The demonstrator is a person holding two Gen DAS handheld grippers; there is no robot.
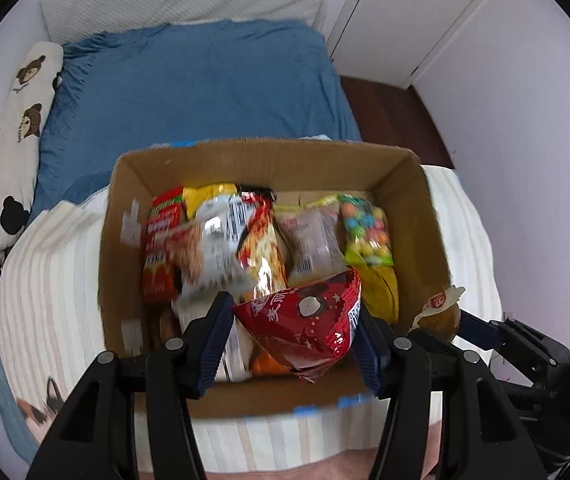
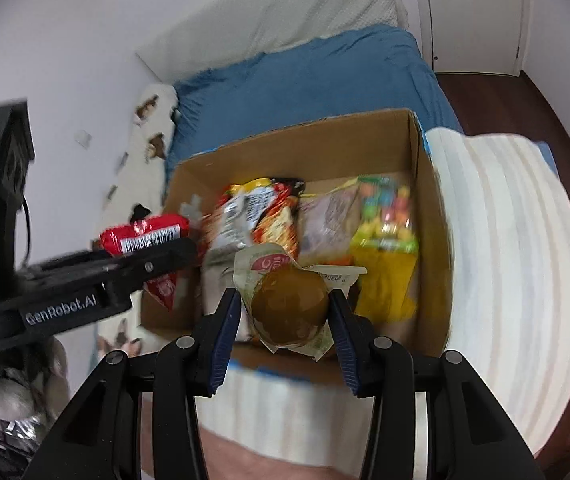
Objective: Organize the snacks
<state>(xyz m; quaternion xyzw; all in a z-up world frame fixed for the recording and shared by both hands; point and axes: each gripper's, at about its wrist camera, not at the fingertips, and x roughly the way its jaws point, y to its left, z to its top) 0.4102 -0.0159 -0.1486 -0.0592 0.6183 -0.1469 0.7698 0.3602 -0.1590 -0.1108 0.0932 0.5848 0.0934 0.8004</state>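
My left gripper (image 1: 293, 320) squeezed a shiny red snack bag (image 1: 309, 320) between its two blue pads. It held the bag over the near part of the cardboard box (image 1: 245, 160). My right gripper (image 2: 285, 308) pinched a round brown bun in a clear wrapper (image 2: 289, 308), also above the near side of the box, to the right of the red bag.

Inside the box lay more snacks. A red pack (image 1: 161, 248) sat on the left. A silver and orange bag (image 1: 225, 240) was in the middle. A bag of colored candy balls (image 1: 367, 232) lay on the right.

The box rested on a striped blanket (image 1: 57, 280). Past it, a blue bed sheet (image 1: 205, 80) spread far back. A bear pillow (image 1: 13, 140) lay on the left.
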